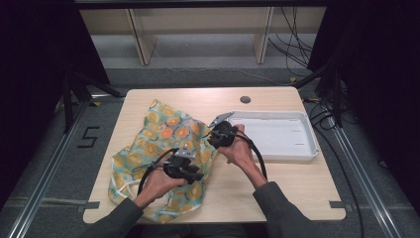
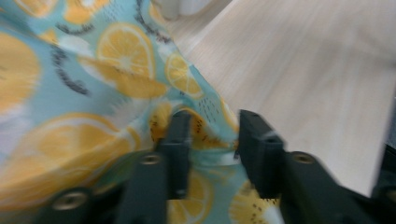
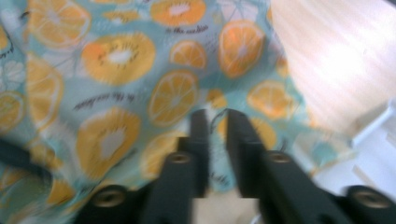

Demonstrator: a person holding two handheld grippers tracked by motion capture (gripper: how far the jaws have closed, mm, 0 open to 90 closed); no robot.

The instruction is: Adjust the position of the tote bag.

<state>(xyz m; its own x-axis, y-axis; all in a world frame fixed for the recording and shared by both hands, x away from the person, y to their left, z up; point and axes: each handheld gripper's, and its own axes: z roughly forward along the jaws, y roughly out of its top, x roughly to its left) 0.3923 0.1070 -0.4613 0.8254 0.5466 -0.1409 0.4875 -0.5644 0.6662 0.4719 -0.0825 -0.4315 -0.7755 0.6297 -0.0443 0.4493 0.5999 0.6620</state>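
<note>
Item 1: cloth, teal with orange-slice print. It lies crumpled on the left half of the table. Its long axis runs from the far middle of the table toward the near left corner, and its near end hangs over the table's near edge.

Item 2: left gripper, over the cloth's near right part. In the left gripper view the jaws stand apart, with a raised fold of cloth between them. The pads do not seem to press on it, though blur makes that uncertain.

Item 3: right gripper, at the cloth's right edge, between the cloth and the tray. In the right gripper view the jaws stand narrow with a slim gap, cloth just beyond and below the tips. No grip is apparent.

Item 4: tray, white and shallow, on the right half of the table, well clear of the cloth's bulk. Nothing lies in it.

Relation for the next move: the cloth lies left of and beneath both grippers, with the tray to their right. The right gripper is the nearer to the tray; the left gripper sits deeper over the cloth. Any transfer to the tray would probably go rightward.
</note>
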